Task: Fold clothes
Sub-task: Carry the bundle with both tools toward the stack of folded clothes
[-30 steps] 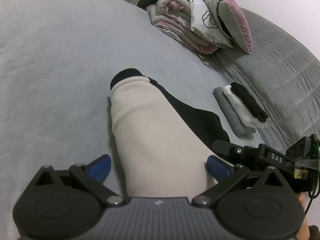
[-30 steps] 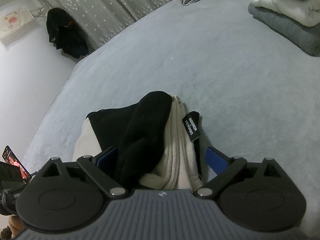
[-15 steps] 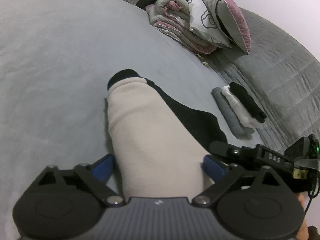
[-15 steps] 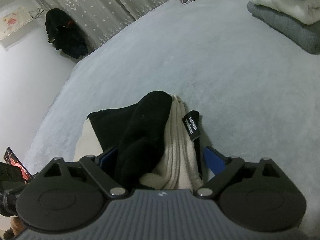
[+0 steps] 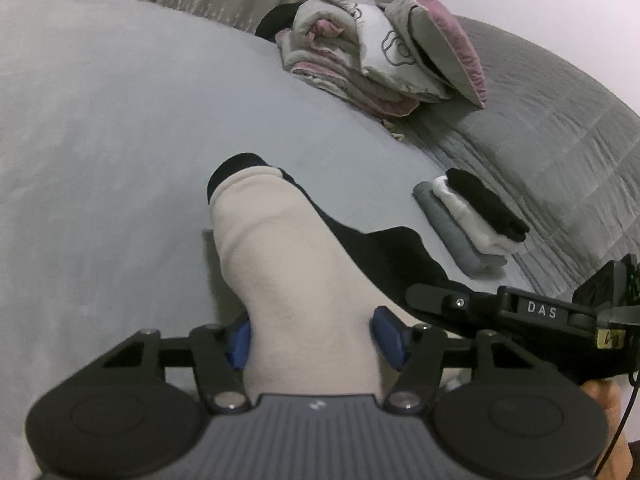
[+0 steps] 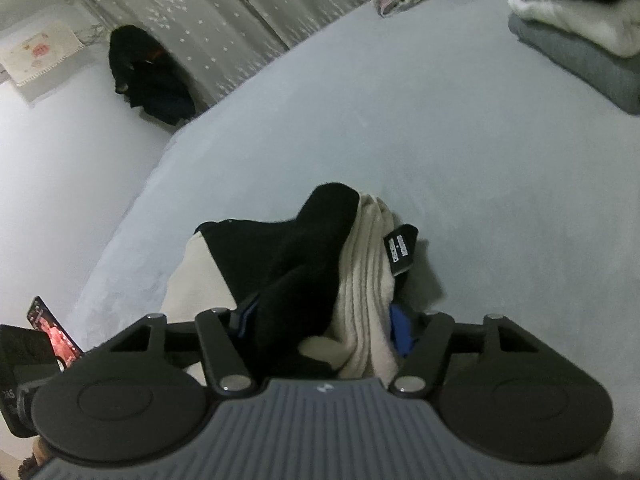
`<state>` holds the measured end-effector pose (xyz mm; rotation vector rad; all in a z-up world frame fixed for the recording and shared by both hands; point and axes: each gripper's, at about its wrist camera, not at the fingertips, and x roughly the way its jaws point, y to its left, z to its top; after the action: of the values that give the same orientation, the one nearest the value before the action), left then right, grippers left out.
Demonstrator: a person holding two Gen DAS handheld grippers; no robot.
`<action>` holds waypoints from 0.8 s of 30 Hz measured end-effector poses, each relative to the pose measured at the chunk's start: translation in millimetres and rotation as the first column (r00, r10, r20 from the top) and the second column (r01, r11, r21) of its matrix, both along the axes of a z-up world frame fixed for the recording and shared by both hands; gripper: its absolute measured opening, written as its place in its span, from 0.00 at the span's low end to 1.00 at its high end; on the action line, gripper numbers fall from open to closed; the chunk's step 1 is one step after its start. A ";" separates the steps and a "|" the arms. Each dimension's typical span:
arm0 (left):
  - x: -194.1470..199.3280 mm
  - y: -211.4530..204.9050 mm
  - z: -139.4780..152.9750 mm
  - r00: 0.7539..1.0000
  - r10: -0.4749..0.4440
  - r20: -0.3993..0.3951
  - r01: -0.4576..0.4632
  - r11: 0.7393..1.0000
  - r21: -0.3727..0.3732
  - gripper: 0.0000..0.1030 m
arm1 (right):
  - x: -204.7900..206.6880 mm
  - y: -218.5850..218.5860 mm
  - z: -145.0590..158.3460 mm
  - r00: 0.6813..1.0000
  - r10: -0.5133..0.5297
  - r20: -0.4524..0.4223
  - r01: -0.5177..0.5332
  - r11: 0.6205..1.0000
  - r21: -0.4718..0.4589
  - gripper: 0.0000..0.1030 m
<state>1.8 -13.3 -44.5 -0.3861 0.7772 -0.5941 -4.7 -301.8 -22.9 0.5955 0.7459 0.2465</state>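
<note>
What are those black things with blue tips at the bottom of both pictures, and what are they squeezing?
They are two grabbing tools, and a person holds one in each hand. Each tool has a little camera that looks forward along its two fingers, so one picture comes from the left tool and one from the right.

The left gripper is pinching the cream part of a cream and black garment. The right gripper is pinching the other end of it, where black and cream cloth bunch up with a small black label.

The garment lies on a grey bed. Further off sits a stack of folded clothes, grey, white and black, and a bundle of bedding.
</note>
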 end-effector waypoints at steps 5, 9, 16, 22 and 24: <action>2.3 3.4 -0.6 0.999 -0.012 -0.037 0.011 0.999 -0.035 0.60 | 1.6 -7.1 1.6 1.000 -0.011 0.003 0.010 1.000 0.027 0.63; 7.9 6.4 -8.9 0.997 -0.003 -0.083 0.000 0.999 -0.040 0.64 | 7.4 -12.9 -9.3 0.999 -0.017 -0.041 0.019 0.998 0.057 0.66; 18.4 18.1 -23.6 0.983 0.017 -0.184 -0.039 0.993 -0.114 0.66 | 9.6 -19.8 -12.7 0.998 0.002 -0.058 0.003 0.996 0.087 0.69; 14.7 2.9 -26.6 0.985 0.038 -0.166 -0.060 0.990 -0.126 0.49 | 13.0 -26.6 -23.2 0.996 -0.021 -0.082 0.035 0.985 0.169 0.59; 10.7 -0.1 -18.6 0.989 0.058 -0.135 -0.075 0.990 -0.123 0.44 | 9.6 -27.3 -19.5 0.996 -0.039 -0.078 0.053 0.982 0.183 0.54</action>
<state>12.5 -13.4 -63.2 -0.5709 0.8510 -0.5613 4.9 -329.1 -42.4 0.8005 0.7849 0.2535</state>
